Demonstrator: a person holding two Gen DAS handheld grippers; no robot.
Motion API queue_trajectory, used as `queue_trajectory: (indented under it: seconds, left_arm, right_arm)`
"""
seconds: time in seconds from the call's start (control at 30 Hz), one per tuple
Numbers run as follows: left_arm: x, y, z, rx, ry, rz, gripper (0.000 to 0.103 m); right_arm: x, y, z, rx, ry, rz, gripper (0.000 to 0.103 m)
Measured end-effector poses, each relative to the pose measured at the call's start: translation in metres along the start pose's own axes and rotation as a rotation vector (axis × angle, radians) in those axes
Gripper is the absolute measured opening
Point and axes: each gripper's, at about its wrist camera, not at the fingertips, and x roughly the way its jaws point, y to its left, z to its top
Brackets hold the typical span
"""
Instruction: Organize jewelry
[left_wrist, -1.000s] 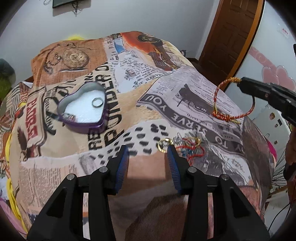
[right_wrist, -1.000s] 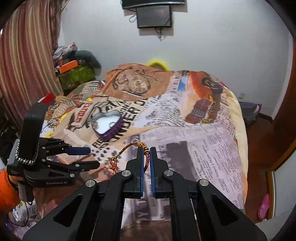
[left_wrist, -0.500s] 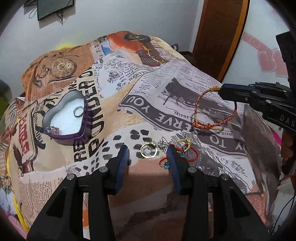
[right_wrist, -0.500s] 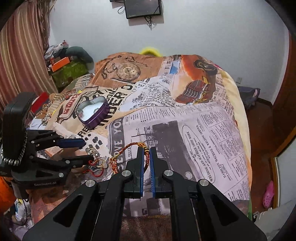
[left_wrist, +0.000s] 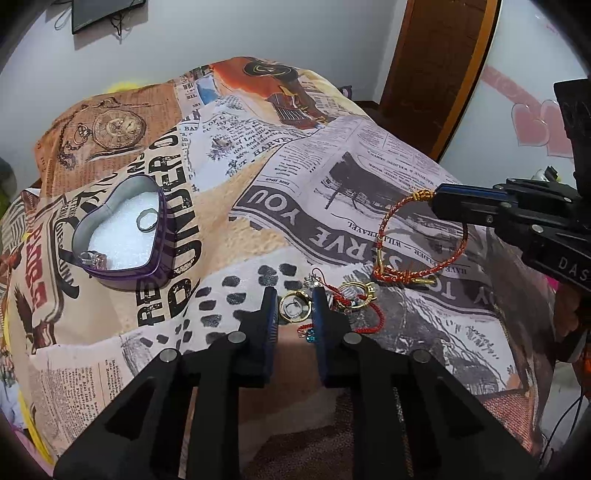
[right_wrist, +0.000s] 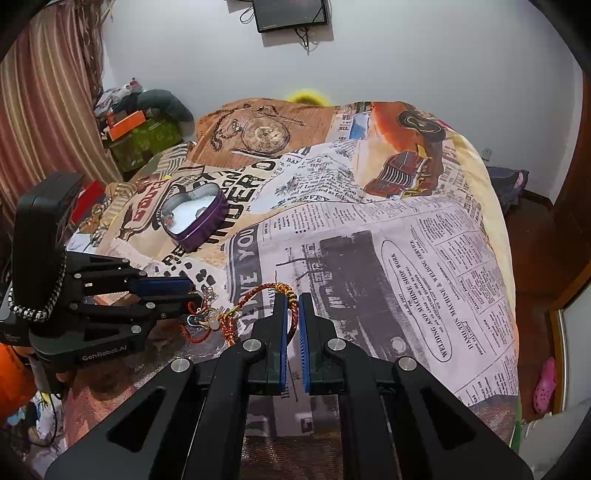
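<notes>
Jewelry, listed left to right on a newspaper-print bedspread:

Heart-shaped purple tin, open, white lining, its point turned toward the left edge of the left wrist view. Holds a plain ring lying flat and a stone-set ring against the near wall; detail of the second is too small to make out.

Left gripper, fingers apart, tips lowered either side of a gold ring on the cloth. Whether the pads touch the ring cannot be told.

Tangle of small pieces just right of that ring: red cord, a second gold ring, a silver charm, a blue stone. Partly hidden behind the right-hand finger; separate items hard to distinguish.

Red-and-gold braided bracelet, a loop hanging tilted, long axis running from the upper knot down toward the tangle, its lower knotted end just above the cloth or resting on it; unclear which.

Right gripper, fingers closed on the bracelet's upper knot, a narrow gap left between the pads
</notes>
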Motion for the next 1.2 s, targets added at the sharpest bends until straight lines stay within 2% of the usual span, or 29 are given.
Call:
queue_trajectory:
  seconds: [0.07, 0.1, 0.17, 0.53, 0.97, 1.07, 1.13, 1.17, 1.2]
  left_arm:
    - [-0.004, -0.004, -0.001, 0.011, -0.017, 0.023, 0.013]
    - [-0.005, -0.004, -0.002, 0.013, -0.023, 0.024, 0.003]
    - [-0.011, -0.005, -0.004, 0.003, -0.039, 0.030, 0.003]
    - [-0.054, 0.020, -0.004, -0.079, -0.127, 0.003, 0.001]
    - [-0.084, 0.064, -0.009, -0.151, -0.200, 0.071, 0.001]
    - [-0.083, 0.075, -0.010, -0.171, -0.194, 0.055, 0.001]
    - [-0.076, 0.076, -0.010, -0.166, -0.161, 0.033, 0.001]
    - [-0.071, 0.075, -0.010, -0.160, -0.144, 0.029, 0.003]
    - [-0.067, 0.074, -0.010, -0.156, -0.131, 0.023, 0.009]
  right_arm:
    - [-0.003, 0.001, 0.001, 0.002, -0.004, 0.003, 0.005]
    - [-0.004, 0.002, 0.002, 0.001, -0.007, 0.002, 0.005]
    - [-0.007, 0.004, 0.005, -0.001, -0.016, 0.001, 0.005]
    - [-0.016, 0.020, 0.020, -0.011, -0.059, 0.004, 0.005]
    - [0.003, 0.054, 0.049, -0.052, -0.081, 0.050, 0.005]
    - [0.010, 0.061, 0.058, -0.063, -0.091, 0.052, 0.005]
    - [0.013, 0.061, 0.061, -0.057, -0.095, 0.055, 0.005]
    - [0.014, 0.061, 0.062, -0.054, -0.097, 0.052, 0.005]
    - [0.014, 0.060, 0.062, -0.052, -0.097, 0.049, 0.005]
